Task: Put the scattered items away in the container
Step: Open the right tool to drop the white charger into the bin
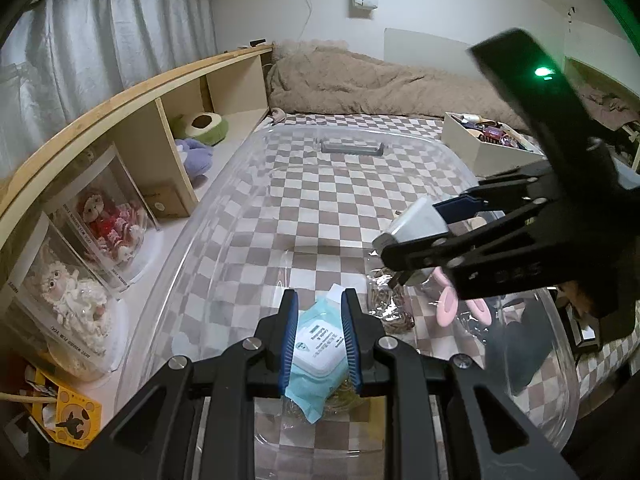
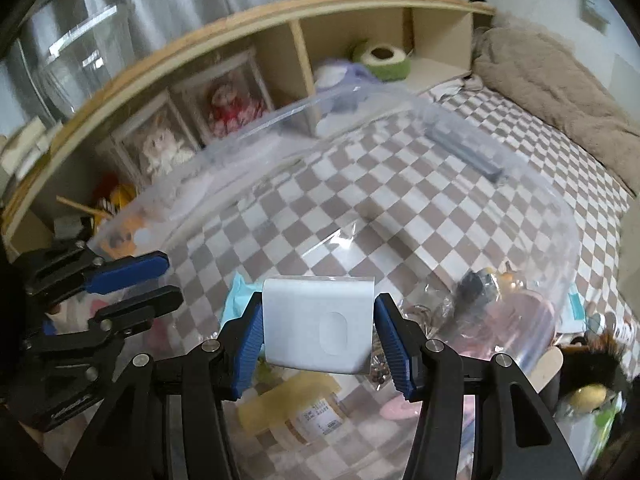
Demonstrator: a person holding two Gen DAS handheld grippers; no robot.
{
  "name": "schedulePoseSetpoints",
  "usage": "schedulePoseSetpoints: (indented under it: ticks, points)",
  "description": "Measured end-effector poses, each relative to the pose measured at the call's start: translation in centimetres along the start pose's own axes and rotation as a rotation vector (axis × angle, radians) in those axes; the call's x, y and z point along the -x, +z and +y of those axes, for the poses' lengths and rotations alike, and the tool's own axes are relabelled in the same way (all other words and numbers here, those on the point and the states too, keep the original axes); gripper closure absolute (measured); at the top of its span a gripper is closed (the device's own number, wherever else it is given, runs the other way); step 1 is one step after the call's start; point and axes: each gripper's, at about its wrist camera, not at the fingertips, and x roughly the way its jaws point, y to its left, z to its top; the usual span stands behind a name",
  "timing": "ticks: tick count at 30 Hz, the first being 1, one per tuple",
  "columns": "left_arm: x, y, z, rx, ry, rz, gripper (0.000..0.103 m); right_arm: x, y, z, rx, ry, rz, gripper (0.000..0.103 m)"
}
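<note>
A big clear plastic container [image 1: 188, 264] lies on the checkered bed. In it are a teal wipes pack [image 1: 316, 344], clear bags of small items [image 1: 390, 304], pink pieces [image 1: 448, 304] and a yellowish pack [image 2: 292, 408]. My right gripper [image 2: 318, 300] is shut on a white charger block [image 2: 316, 328] in a clear bag and holds it over the container's inside. In the left wrist view the right gripper [image 1: 412, 234] comes in from the right with the charger [image 1: 416, 220]. My left gripper [image 1: 320, 300] hovers above the wipes pack, jaws almost together. From the right wrist, the left gripper [image 2: 172, 278] holds nothing.
A wooden shelf [image 1: 132, 92] with boxed dolls [image 1: 108, 220] and plush toys runs along the left. A beige blanket [image 1: 360, 76] lies at the far end. An open box of items [image 1: 476, 144] stands at the right. Loose things, among them a black furry one [image 2: 596, 356], lie beside the container.
</note>
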Motion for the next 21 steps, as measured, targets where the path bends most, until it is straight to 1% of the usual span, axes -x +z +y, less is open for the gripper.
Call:
schedulePoseSetpoints:
  ticks: [2,6,8,9,10,11,12,13,14,21]
  points:
    - [0.0,0.0,0.0,-0.006,0.002,0.005,0.081,-0.7,0.3,0.5,0.040,-0.031,0.035,0.048]
    - [0.1,0.0,-0.1,-0.020,0.007,0.009,0.081,-1.5,0.6,0.5,0.041,-0.023,0.066,0.048]
    - [0.2,0.0,-0.3,-0.024,0.010,0.009,0.081,-1.7,0.7,0.5,0.041,-0.035,0.062,0.048]
    - [0.3,0.0,-0.3,-0.023,0.011,0.009,0.081,-1.5,0.8,0.5,0.037,-0.042,0.042,0.048]
    - [0.3,0.0,-0.3,-0.023,0.012,0.010,0.080,-1.1,1.0,0.5,0.028,-0.041,0.015,0.048]
    - [0.3,0.0,-0.4,-0.021,0.014,0.010,0.070,-0.7,1.2,0.2,0.009,-0.027,-0.008,0.047]
    - [0.3,0.0,-0.4,-0.019,0.015,0.009,0.063,-0.2,1.4,-0.1,-0.017,-0.010,-0.030,0.036]
    - [0.4,-0.1,-0.4,-0.017,0.016,0.005,0.052,0.1,1.7,-0.4,-0.034,-0.004,-0.044,0.022]
    - [0.5,-0.1,-0.5,-0.016,0.017,0.001,0.051,0.6,1.8,-0.7,-0.046,-0.002,-0.059,0.018]
    - [0.9,-0.1,-1.2,-0.018,0.014,0.000,0.050,2.5,1.3,-1.8,-0.083,0.007,-0.091,0.017]
